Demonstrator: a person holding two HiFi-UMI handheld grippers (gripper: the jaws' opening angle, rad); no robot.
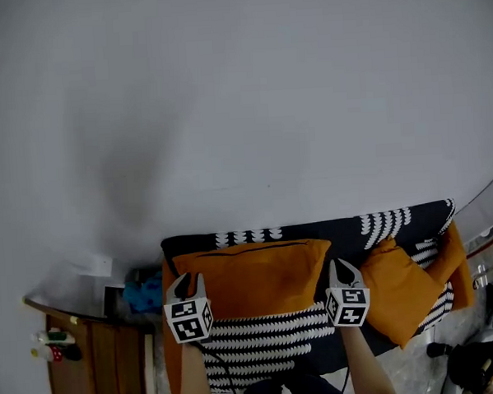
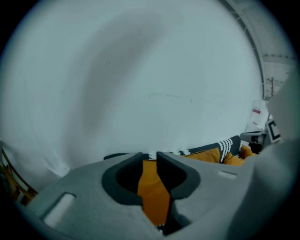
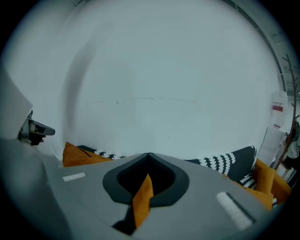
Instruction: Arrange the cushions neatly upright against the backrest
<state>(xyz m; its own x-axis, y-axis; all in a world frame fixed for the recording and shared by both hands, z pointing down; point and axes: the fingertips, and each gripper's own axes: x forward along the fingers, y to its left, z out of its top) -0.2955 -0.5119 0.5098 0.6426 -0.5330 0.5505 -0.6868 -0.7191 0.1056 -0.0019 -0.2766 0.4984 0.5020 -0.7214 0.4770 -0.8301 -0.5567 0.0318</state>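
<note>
2 grippers, left gripper (image 1: 186,279) and right gripper (image 1: 342,266), are clamping their jaws on opposite side edges of the likely soft, light orange cushion (image 1: 259,275), which is standing upright by the sofa backrest (image 1: 314,230).

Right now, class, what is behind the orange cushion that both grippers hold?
Behind the orange cushion stands the sofa backrest, black with white pattern, and above it the white wall. The backrest's lower middle is covered by the cushion and cannot be seen.

Dim, even light; fisheye warp, dark vignetted corners.
</note>
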